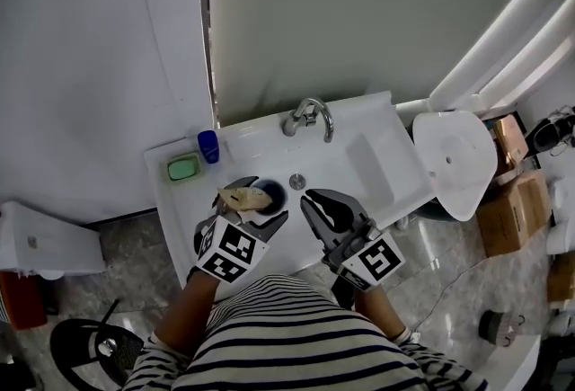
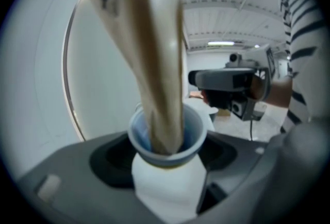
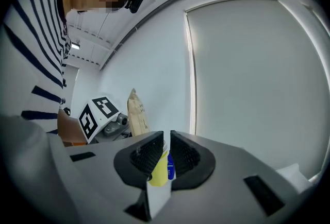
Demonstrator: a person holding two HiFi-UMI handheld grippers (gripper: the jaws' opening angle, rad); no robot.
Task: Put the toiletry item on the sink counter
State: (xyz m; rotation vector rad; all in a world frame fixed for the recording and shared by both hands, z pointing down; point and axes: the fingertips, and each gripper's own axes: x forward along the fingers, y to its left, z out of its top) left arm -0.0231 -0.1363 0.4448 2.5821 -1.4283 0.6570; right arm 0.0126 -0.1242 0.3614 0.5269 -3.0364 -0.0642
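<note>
- Gripping a beige tube (image 1: 243,198) at its white cap end, the left gripper (image 1: 254,206) has its jaws set wide around that end. The tube is over the sink counter (image 1: 377,155), just in front of the faucet (image 1: 310,117).
- The tube is soft and squeezed flat, widening toward its far end. A pale blue flared collar (image 2: 167,138) rings it just above the cap.
- Dark print runs along the tube, too small to read.
- Beside it, the right gripper (image 1: 308,198) has its jaws almost together. A sliver of yellow and blue shows in the slit, and what it is cannot be told.
- The counter is glossy moulded white and the faucet is curved chrome. A blue cup (image 1: 208,146) and a green soap bar (image 1: 183,168) sit at the counter's back left corner.
- Plain pale wall panels (image 1: 377,12) rise behind. The floor (image 1: 126,245) is grey and stone-patterned, with cardboard boxes (image 1: 512,200) at the right.
</note>
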